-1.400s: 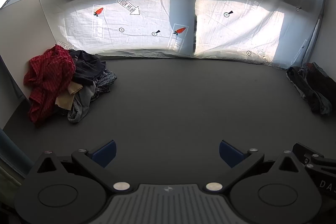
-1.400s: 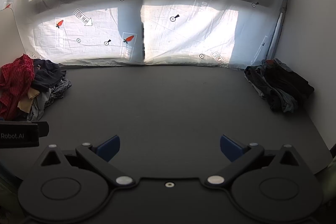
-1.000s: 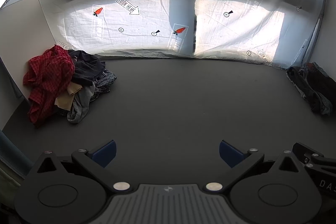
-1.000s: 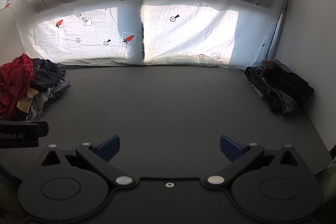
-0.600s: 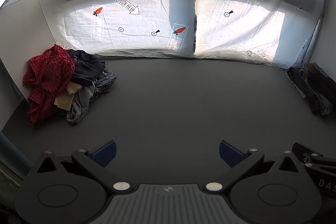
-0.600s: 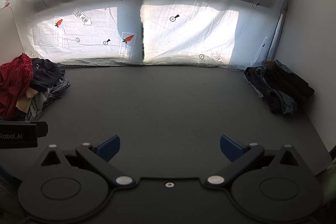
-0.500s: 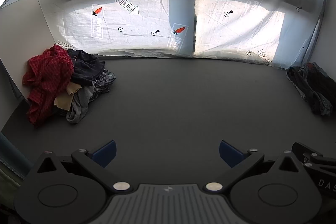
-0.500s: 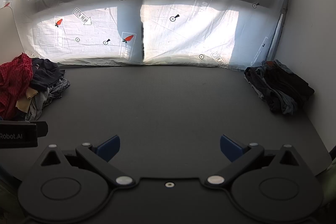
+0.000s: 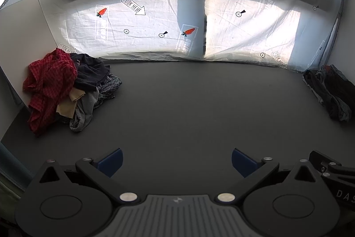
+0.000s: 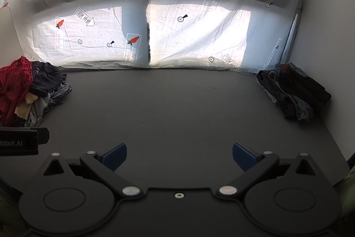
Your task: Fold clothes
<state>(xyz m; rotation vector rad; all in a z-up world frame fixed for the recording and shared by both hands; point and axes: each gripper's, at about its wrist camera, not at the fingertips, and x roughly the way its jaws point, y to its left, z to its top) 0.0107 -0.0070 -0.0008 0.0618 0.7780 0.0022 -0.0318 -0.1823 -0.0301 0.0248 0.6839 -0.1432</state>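
Observation:
A heap of unfolded clothes (image 9: 66, 88) lies at the far left of the dark table (image 9: 188, 108): a red checked shirt on top, with dark, tan and grey garments beside it. It also shows in the right wrist view (image 10: 28, 92). A stack of dark folded clothes (image 9: 330, 92) sits at the far right, also seen in the right wrist view (image 10: 292, 92). My left gripper (image 9: 176, 161) is open and empty above the table's near edge. My right gripper (image 10: 179, 157) is open and empty too, beside the left one.
A white printed sheet (image 9: 177, 21) hangs behind the table along its back edge. A white board (image 9: 20, 37) stands at the left behind the heap. A white wall (image 10: 328, 37) closes the right side.

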